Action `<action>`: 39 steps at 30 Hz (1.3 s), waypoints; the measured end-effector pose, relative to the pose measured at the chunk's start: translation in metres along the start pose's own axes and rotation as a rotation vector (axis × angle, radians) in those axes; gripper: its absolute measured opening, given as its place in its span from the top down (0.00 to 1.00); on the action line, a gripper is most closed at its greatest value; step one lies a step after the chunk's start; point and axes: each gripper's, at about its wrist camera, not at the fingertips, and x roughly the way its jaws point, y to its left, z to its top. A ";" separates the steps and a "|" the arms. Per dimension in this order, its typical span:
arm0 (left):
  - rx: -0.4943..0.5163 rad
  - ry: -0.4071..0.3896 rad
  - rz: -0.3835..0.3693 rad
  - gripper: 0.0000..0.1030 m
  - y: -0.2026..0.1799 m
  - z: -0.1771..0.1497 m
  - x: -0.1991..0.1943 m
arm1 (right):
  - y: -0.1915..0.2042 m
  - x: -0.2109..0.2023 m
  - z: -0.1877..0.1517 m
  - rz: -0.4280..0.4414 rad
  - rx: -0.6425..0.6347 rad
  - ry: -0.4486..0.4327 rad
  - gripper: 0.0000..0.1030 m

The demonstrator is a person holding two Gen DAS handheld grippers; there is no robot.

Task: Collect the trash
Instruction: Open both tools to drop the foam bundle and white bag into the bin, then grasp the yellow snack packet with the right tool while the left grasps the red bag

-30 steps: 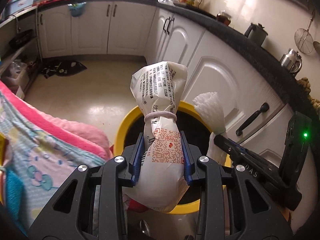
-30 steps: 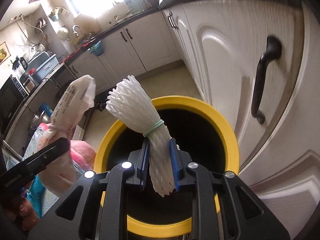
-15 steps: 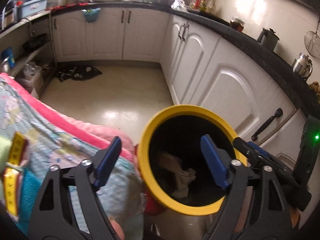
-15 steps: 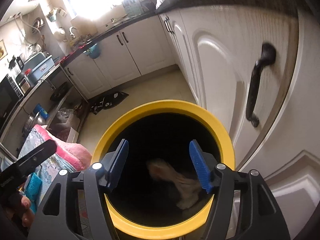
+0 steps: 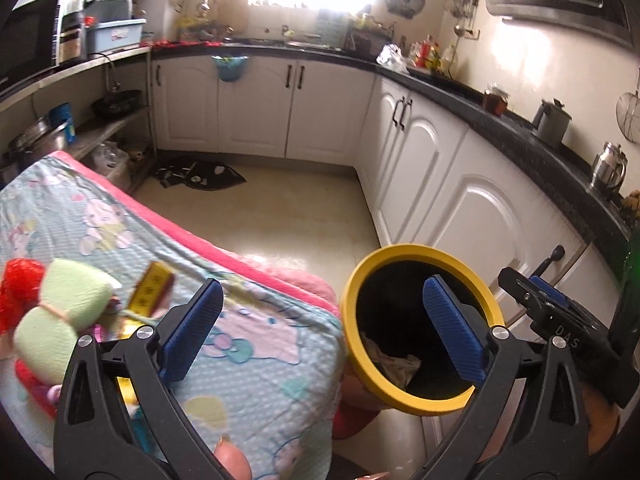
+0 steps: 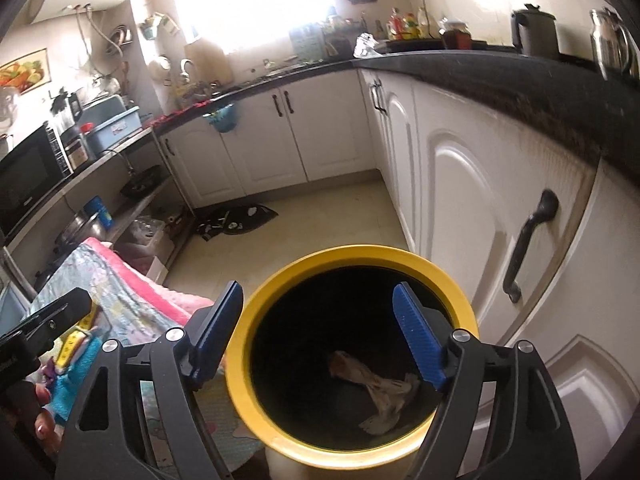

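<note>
Drop step done: left gripper [image 5: 320, 328] & right gripper [image 6: 320, 336] jaws just been opening, now apart, nothing between. Crumpled pale wrappers [image 6: 376, 388] lie inside round yellow-rimmed black bin [image 6: 256, 320]. Next, prob.: reach for more trash, e.g. green foam net bundle [image 5: 60, 312] on patterned pastel blanket [image 5: 248, 364].

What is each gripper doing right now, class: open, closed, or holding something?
Left gripper: open, holding nothing, fingers have just been opening.
Right gripper: open, holding nothing, fingers just opened over the yellow bin.

White cabinets [image 5: 328, 112] ran beneath a black countertop [image 5: 520, 132]; a microwave [image 6: 28, 176] stood on a shelf, a dark mat [image 5: 200, 174] lay on the floor, kettles [image 6: 536, 32] lined the counter.
</note>
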 end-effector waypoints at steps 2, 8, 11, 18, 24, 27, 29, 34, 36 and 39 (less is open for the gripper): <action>-0.006 -0.016 0.014 0.10 0.005 0.000 -0.009 | 0.006 -0.005 0.000 0.012 -0.011 -0.011 0.26; -0.029 -0.056 0.044 0.10 0.020 -0.003 -0.034 | 0.027 -0.018 0.003 0.057 -0.046 -0.027 0.25; -0.038 -0.077 0.066 0.10 0.030 -0.003 -0.044 | 0.041 -0.024 0.004 0.089 -0.062 -0.029 0.25; -0.067 -0.118 0.132 0.10 0.061 -0.007 -0.067 | 0.078 -0.032 0.000 0.174 -0.106 -0.012 0.24; -0.112 -0.137 0.193 0.10 0.096 -0.010 -0.084 | 0.118 -0.039 -0.009 0.249 -0.170 0.014 0.24; -0.132 -0.144 0.222 0.10 0.113 -0.013 -0.092 | 0.136 -0.041 -0.015 0.286 -0.200 0.030 0.24; -0.139 -0.148 0.243 0.10 0.125 -0.014 -0.096 | 0.149 -0.042 -0.018 0.313 -0.218 0.043 0.24; -0.150 -0.151 0.316 0.10 0.156 -0.019 -0.107 | 0.182 -0.039 -0.028 0.391 -0.255 0.096 0.24; -0.163 -0.150 0.342 0.10 0.170 -0.020 -0.110 | 0.195 -0.037 -0.034 0.424 -0.266 0.123 0.23; -0.184 -0.144 0.388 0.10 0.192 -0.023 -0.115 | 0.215 -0.033 -0.046 0.464 -0.284 0.167 0.23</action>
